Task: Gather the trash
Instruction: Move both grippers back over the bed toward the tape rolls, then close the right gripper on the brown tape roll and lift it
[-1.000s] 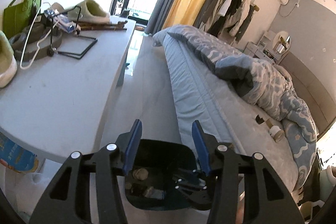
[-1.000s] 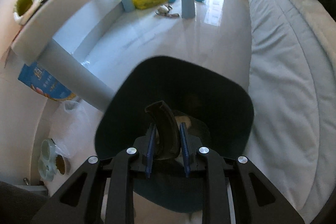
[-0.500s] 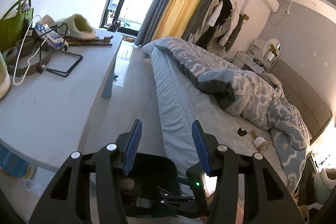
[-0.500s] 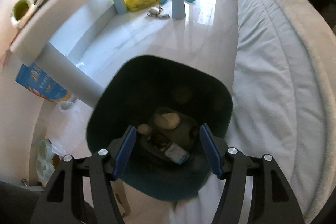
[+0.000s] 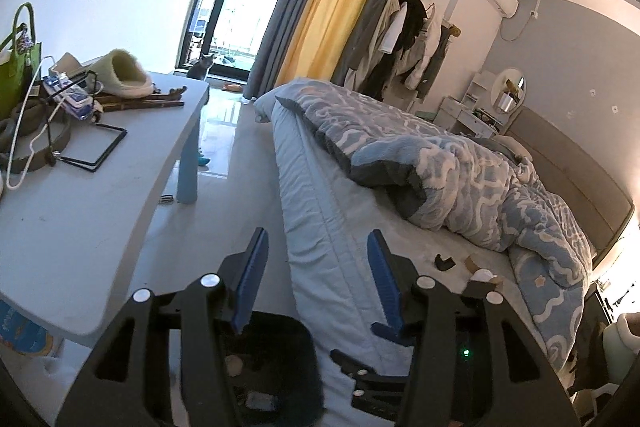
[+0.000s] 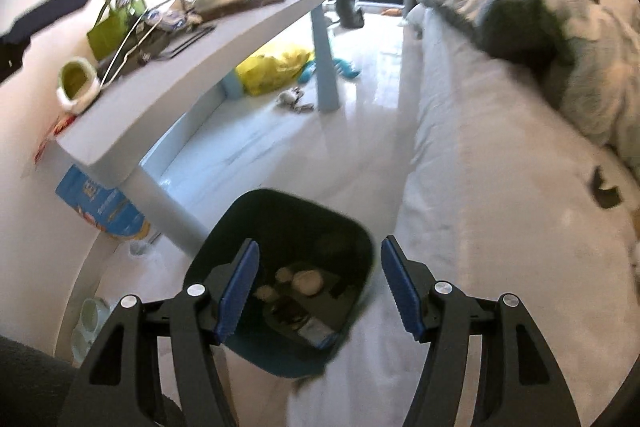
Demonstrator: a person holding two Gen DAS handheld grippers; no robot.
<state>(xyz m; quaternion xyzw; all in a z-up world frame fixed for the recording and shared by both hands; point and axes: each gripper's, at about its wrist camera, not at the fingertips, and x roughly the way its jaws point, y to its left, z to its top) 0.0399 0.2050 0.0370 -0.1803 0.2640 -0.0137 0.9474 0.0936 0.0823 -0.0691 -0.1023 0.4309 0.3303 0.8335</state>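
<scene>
Dark teal plastic waste bin [image 6: 280, 227], square-mouthed, on the pale glossy floor [image 6: 320, 147] between the light grey tabletop [image 6: 192, 67] and the bed with the pale blue sheet [image 5: 340, 227]; I see it directly below my right hand-held gripper [image 6: 316, 287].

Bin contents: several pale crumpled wads [image 6: 306, 281], dark scraps and a small blue-and-white wrapper [image 6: 316, 333], all lying at the bottom.

Right hand-held gripper: blue-padded jaws opening, standing wide, nothing between them.

Left hand-held gripper [image 5: 316, 275]: blue-padded jaws opening, moderately apart, empty; aimed along the bed edge, with the bin partly visible under it.

Uncollected litter on the bed sheet: one dark curved scrap [image 5: 444, 263], a tan fragment [image 5: 471, 262] just beside it, a white crumpled piece [image 5: 484, 275] near the blue patterned duvet [image 5: 460, 167].

Tabletop stock: green tote bag [image 5: 16, 67], fleecy slipper [image 5: 124, 71], white cable [image 5: 28, 131], black wire stand [image 5: 96, 151].

Grey cat [image 6: 348, 7] sitting by the glass door.
</scene>
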